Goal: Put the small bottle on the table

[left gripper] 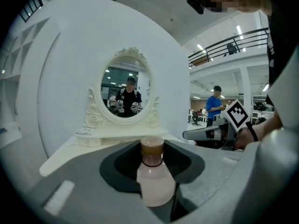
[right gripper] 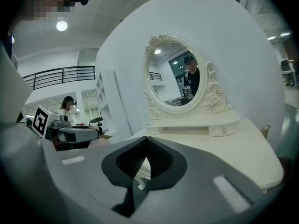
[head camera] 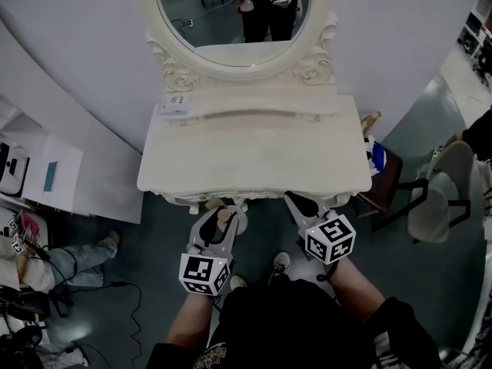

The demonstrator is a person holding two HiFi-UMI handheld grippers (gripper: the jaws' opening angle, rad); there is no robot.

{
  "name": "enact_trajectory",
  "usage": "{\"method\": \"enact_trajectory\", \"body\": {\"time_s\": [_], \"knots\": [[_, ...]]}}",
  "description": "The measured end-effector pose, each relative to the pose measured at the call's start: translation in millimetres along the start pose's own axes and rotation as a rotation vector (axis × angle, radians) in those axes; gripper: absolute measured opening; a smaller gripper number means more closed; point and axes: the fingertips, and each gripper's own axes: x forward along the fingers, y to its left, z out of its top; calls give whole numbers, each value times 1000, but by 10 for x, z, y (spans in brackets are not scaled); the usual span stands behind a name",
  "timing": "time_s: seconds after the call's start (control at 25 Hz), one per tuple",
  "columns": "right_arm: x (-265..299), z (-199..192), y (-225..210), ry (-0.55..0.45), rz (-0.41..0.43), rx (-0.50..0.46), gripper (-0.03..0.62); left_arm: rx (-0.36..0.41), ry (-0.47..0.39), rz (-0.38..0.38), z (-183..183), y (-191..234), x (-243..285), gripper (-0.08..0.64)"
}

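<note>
The small bottle (left gripper: 154, 178) is pale pink with a brown cap, and my left gripper (left gripper: 156, 190) is shut on its body. In the head view the bottle (head camera: 224, 215) pokes up from the left gripper (head camera: 217, 224), just below the front edge of the white dressing table (head camera: 254, 156). My right gripper (head camera: 302, 204) is beside it at the same front edge, to the right. Its jaws (right gripper: 140, 183) are shut with nothing between them. Each gripper shows in the other's view: the right gripper (left gripper: 210, 133) and the left gripper (right gripper: 77, 133).
An oval mirror (head camera: 234, 10) in an ornate frame stands at the table's back, with a small white box (head camera: 175, 104) at its left foot. A brown chair (head camera: 387, 181) holding a blue-and-white item stands to the right. A person's legs (head camera: 73, 261) lie on the floor at left.
</note>
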Motion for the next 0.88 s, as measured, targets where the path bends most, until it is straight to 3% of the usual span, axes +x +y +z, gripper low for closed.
{"method": "enact_trajectory", "body": {"time_s": [0.56,0.88], "knots": [[32,40,-78,8,24,-3,28,14,5,14,96,-23,80,140],[143,92,-64,0,-26,-2,28,9,11,-44,79,125,210,140]]}}
